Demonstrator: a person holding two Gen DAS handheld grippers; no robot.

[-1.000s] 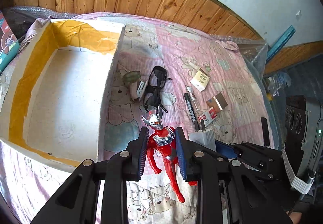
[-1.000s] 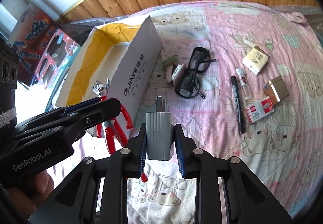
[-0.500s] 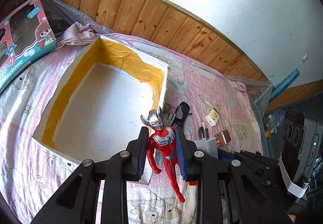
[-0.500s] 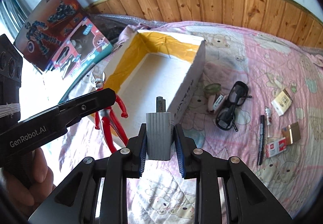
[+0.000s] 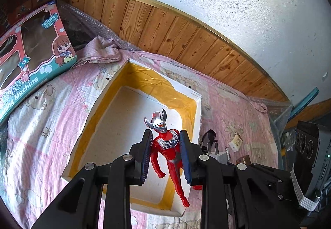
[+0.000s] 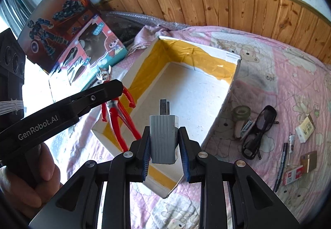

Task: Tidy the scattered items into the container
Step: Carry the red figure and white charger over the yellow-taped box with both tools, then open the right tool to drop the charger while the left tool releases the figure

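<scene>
The left gripper (image 5: pixel 165 154) has its jaws squeezed on a red and silver plastic hero toy (image 5: pixel 168 146), holding it by the chest. The toy hangs in the air above the white cardboard box with yellow tape inside (image 5: pixel 142 84). The box looks empty and sits on the pink bear-print blanket (image 5: pixel 51 117).

The right gripper (image 6: pixel 164 142) has its jaws squeezed on a grey ribbed plug block with metal prongs (image 6: pixel 163 136). It also hangs above the near end of the same box.

The step now looks like dropping both things into the box. To do it well, each gripper should go down low, near the box floor, before the jaws let go. Then the toy will not bounce out and the plug will not bang. The toy's long legs dangle near the box's near wall, so it is best to move it more to the middle first. The two grippers are close, so they should keep a little apart.

More things wait on the blanket to the right of the box: black sunglasses (image 6: pixel 258 131), a black pen (image 6: pixel 281 165), a small white card box (image 6: pixel 305 128) and a green tape ring (image 6: pixel 241 112).
</scene>
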